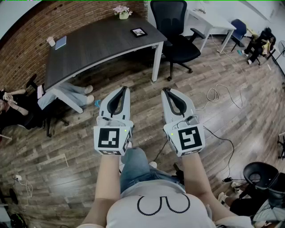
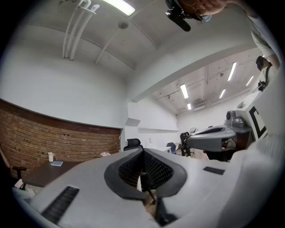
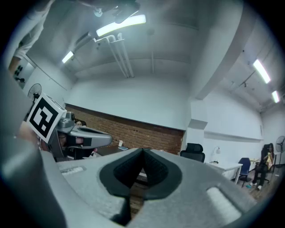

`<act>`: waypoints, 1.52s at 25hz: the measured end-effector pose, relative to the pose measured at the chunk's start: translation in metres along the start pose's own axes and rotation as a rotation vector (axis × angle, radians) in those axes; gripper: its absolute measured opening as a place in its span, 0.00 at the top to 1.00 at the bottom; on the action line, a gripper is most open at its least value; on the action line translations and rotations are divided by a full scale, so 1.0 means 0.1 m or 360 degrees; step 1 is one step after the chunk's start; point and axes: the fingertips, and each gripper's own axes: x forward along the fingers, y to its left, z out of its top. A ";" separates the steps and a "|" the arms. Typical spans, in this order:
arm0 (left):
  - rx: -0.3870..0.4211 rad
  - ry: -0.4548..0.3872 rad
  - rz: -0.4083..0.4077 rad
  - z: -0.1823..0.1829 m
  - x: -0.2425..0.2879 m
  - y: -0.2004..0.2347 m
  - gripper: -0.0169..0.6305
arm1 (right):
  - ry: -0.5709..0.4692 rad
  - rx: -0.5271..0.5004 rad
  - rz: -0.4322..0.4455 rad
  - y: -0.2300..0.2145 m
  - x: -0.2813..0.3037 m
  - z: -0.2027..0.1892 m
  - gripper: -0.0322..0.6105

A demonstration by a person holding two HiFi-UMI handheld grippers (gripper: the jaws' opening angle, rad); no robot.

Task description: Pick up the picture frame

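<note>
Two grey two-jaw grippers are held side by side over the wooden plank floor (image 1: 231,111). The left gripper (image 1: 123,90) and the right gripper (image 1: 166,91) each carry one marker cube, and both have their fingers pressed together with nothing pinched. The one small black-edged picture frame (image 1: 139,32) sits on the dark grey curved desk (image 1: 98,44), near its right end and a little back from the front edge, well apart from both grippers; it appears to lie flat. The desk also carries one pot of pale pink flowers (image 1: 122,12) at the back edge by the red brick wall (image 1: 40,26), and one blue notebook (image 1: 60,42) with one small white cup (image 1: 51,41) beside it at the left end. The stretch of desk around the frame is bare, so its front edge lies open toward the grippers. One black office chair (image 1: 178,33) stands just beside the desk's right end, with one white desk (image 1: 213,18) farther right. A seated person's legs (image 1: 73,93) reach under the left end. Two black cables (image 1: 222,95) trail on the floor to the right.
</note>
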 end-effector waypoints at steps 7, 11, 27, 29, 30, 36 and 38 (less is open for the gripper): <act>0.0031 0.0003 0.0008 -0.06 0.26 0.05 0.98 | -0.0007 0.0028 0.0022 -0.09 0.12 -0.13 0.95; 0.0003 0.0032 -0.0033 -0.14 0.56 0.17 0.98 | 0.0015 0.0040 0.0038 -0.22 0.41 -0.25 0.95; -0.0057 0.0056 -0.0055 -0.46 2.59 1.59 0.98 | 0.0057 0.0086 0.0000 -1.13 2.65 -0.60 0.95; -0.0065 0.0056 -0.0056 -0.48 2.82 1.79 0.98 | 0.0059 0.0080 -0.0003 -1.21 2.93 -0.62 0.95; -0.0070 0.0055 -0.0061 -0.49 2.94 1.88 0.98 | 0.0059 0.0075 -0.0009 -1.26 3.07 -0.63 0.95; -0.0095 0.0063 -0.0080 -0.63 3.42 2.26 0.98 | 0.0082 0.0042 -0.0033 -1.42 3.63 -0.74 0.95; -0.0096 0.0075 -0.0086 -0.69 3.52 2.32 0.98 | 0.0093 0.0022 -0.0036 -1.46 3.75 -0.79 0.95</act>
